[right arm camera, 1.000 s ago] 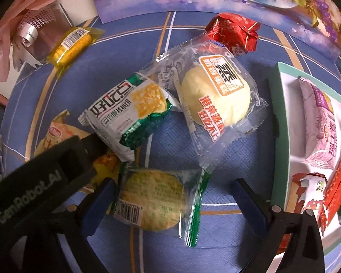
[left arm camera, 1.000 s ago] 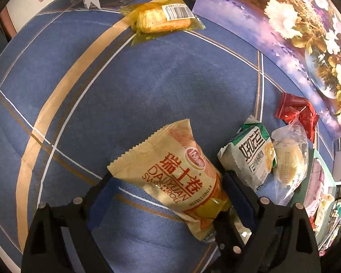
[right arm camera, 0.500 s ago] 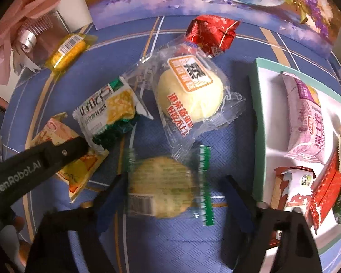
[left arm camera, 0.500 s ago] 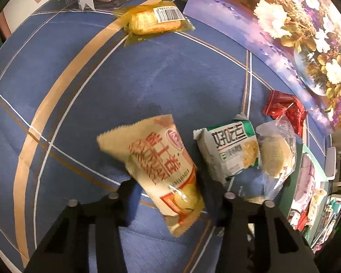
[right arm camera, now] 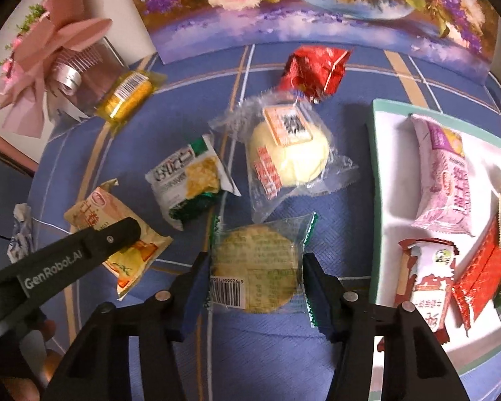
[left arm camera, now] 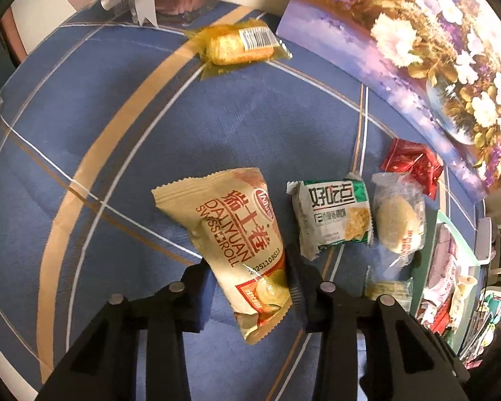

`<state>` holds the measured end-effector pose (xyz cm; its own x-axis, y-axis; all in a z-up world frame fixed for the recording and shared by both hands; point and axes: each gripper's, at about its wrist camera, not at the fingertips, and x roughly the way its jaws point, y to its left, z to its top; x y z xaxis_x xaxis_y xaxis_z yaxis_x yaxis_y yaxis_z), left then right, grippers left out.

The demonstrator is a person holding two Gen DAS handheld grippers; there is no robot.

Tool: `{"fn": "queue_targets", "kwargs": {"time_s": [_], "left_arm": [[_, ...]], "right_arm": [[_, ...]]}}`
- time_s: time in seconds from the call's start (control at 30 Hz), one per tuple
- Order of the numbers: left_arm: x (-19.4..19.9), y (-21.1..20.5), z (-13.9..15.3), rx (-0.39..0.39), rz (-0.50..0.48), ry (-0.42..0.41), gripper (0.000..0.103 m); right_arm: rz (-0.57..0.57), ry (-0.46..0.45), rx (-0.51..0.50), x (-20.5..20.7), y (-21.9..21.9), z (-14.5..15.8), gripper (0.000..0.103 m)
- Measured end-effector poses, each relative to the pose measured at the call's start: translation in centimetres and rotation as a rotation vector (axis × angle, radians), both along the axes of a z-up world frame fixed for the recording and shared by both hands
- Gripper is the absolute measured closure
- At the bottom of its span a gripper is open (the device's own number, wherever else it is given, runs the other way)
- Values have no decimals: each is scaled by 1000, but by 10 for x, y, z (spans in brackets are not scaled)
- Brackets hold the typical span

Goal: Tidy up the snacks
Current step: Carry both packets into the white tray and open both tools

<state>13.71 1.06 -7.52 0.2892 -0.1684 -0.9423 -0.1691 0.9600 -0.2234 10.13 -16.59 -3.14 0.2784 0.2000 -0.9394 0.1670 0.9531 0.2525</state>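
My left gripper (left arm camera: 250, 287) and right gripper (right arm camera: 254, 279): black fingers (right arm camera: 320, 287), blue pads, silver screws behind them, white "GenRobot.AI" lettering.

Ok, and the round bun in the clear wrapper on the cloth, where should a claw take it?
Across the plump middle of the bun, coming straight down, closing left to right. It lies flat on the tablecloth; its wrapper ends are loose film, and the red packet overlaps its far end.

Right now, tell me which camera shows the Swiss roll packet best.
The left wrist view: the Swiss roll packet fills the centre, label readable, held in the left gripper. In the right wrist view that gripper crosses the packet, leaving only its ends visible at the left edge.
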Motion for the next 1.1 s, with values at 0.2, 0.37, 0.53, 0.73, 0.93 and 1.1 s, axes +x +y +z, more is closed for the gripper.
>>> {"fn": "queue_targets", "kwargs": {"time_s": [0.2,0.37,0.53,0.73,0.93,1.1], "left_arm": [[-10,5,30,7,6,-67,62],[-18,0,48,9,-7,-111,62],[-23,-15,64,3,-40,-145,62],[-28,-60,75,-27,-151,-177,62],[-43,-122,81,-34,-309,-189,62],[-57,-172,81,-15,-432,-198,62]], "right_arm": [[-16,-64,7,-11,-10,31,45],[-43,-86,-3,-15,-19,43,45],[-99,-96,0,-7,-34,43,45],[-228,-84,-11,-18,-85,42,45],[-376,-64,-26,-39,-147,40,45],[-494,-40,-24,-60,-194,34,45]]}}
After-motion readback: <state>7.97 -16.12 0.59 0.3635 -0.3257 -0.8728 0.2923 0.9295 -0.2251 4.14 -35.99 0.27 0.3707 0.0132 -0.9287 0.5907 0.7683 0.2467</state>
